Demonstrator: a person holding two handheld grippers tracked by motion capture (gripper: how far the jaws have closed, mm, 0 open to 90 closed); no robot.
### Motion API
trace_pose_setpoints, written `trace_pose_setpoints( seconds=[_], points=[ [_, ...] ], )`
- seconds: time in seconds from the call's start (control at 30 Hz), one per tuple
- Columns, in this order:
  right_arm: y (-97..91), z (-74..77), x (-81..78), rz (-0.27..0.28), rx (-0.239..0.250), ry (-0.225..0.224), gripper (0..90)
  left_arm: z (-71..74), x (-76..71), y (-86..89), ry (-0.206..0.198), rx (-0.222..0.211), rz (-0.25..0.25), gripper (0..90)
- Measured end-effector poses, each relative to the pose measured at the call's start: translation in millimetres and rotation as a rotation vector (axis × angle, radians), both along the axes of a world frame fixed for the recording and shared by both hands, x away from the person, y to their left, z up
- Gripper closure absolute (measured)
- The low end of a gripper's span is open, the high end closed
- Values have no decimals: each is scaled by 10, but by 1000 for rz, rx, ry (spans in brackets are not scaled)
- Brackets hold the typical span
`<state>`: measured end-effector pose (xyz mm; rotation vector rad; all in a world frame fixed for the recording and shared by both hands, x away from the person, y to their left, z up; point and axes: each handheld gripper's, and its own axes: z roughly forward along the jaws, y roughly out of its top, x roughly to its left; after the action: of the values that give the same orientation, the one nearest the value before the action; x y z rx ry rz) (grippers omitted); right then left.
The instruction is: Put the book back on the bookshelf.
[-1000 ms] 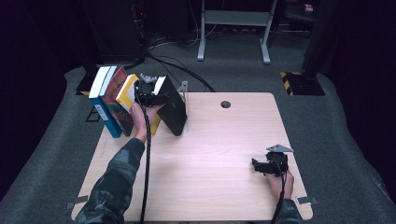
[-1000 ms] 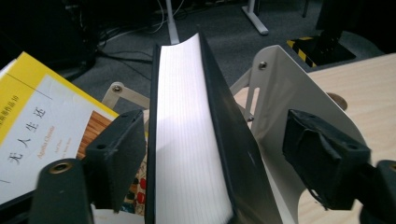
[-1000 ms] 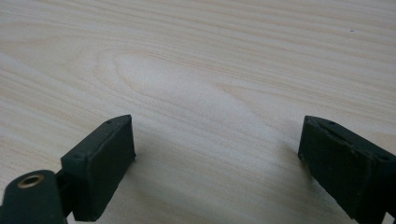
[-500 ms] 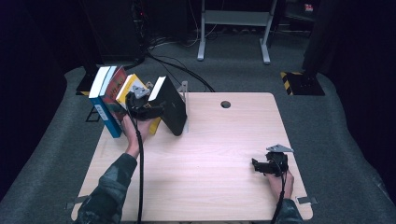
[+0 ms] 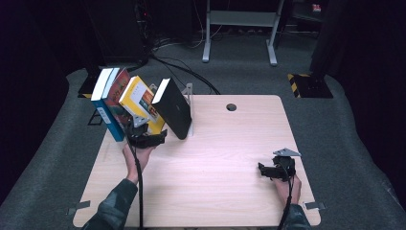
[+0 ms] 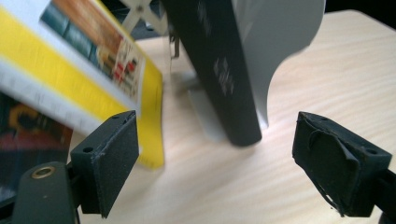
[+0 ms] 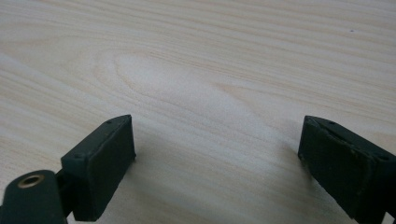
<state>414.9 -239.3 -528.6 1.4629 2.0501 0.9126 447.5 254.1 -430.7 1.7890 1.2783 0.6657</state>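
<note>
at the bench's (image 5: 215,191) back-left corner, left tool (image 5: 146,140) sits low before the leaning yellow book (image 5: 139,101) and black book (image 5: 173,113), jaws apart, just been opening, nothing between them. black book leans on a grey bookend (image 6: 280,42). right tool (image 5: 273,171) released, resting front-right.

Yellow book (image 6: 93,65): blurred in the left gripper view, cut off by the top and left edges, cover print unreadable. Black book (image 6: 219,70): top cut off by the upper edge, spine marks too blurred to read. Grey bookend (image 6: 280,42): cropped at top. Blue book (image 5: 107,120): lower part hidden behind the desk (image 5: 215,158) edge.
</note>
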Motion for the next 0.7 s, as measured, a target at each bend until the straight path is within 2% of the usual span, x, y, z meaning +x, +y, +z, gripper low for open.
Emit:
trace_pose_setpoints(
  seconds=[0.13,0.33,0.43,0.6,0.67,0.7],
  points=[
    [1,-2,1,-1,0,-3,100,-177,-154,91,23,2,2,127],
    [1,0,2,1,-1,0,97,-517,-341,211,95,54,-12,112],
    [3,-1,4,2,-1,0,95,-664,-408,266,112,60,5,95],
    [7,-2,13,9,-2,-3,89,-810,-488,336,131,96,24,83],
    [5,-2,13,12,-3,1,89,-854,-502,370,145,90,29,79],
    [9,-2,12,9,-1,2,89,-868,-498,392,170,88,23,76]
  ],
)
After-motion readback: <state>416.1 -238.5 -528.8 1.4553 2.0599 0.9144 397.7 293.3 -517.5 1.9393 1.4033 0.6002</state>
